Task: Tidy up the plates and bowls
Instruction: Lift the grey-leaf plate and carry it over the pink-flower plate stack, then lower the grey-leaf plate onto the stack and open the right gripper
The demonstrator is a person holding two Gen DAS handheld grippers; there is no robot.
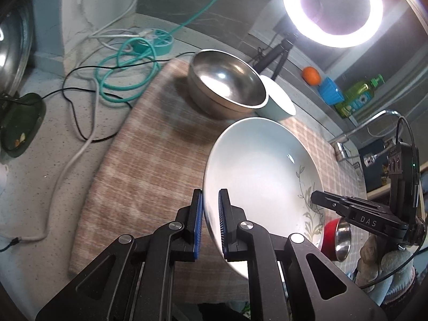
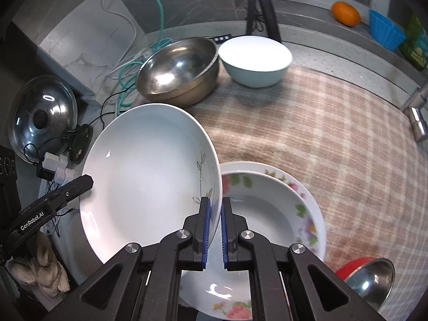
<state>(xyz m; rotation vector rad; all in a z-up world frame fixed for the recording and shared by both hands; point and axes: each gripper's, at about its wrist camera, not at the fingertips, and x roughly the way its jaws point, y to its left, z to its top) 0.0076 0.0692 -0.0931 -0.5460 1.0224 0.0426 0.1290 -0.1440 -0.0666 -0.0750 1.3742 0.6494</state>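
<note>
A white deep plate with a leaf print hangs tilted above the checked cloth, held from both sides. My left gripper is shut on its left rim. My right gripper is shut on the opposite rim, by the leaf print. Each gripper shows in the other's view, the right gripper and the left gripper. Below the held plate lie stacked floral plates. A steel bowl and a pale bowl stand side by side at the back of the cloth.
A small red-sided steel bowl sits at the cloth's near right. Cables and a teal power strip lie at the back left, next to a pot lid. A ring light, an orange and a faucet stand behind.
</note>
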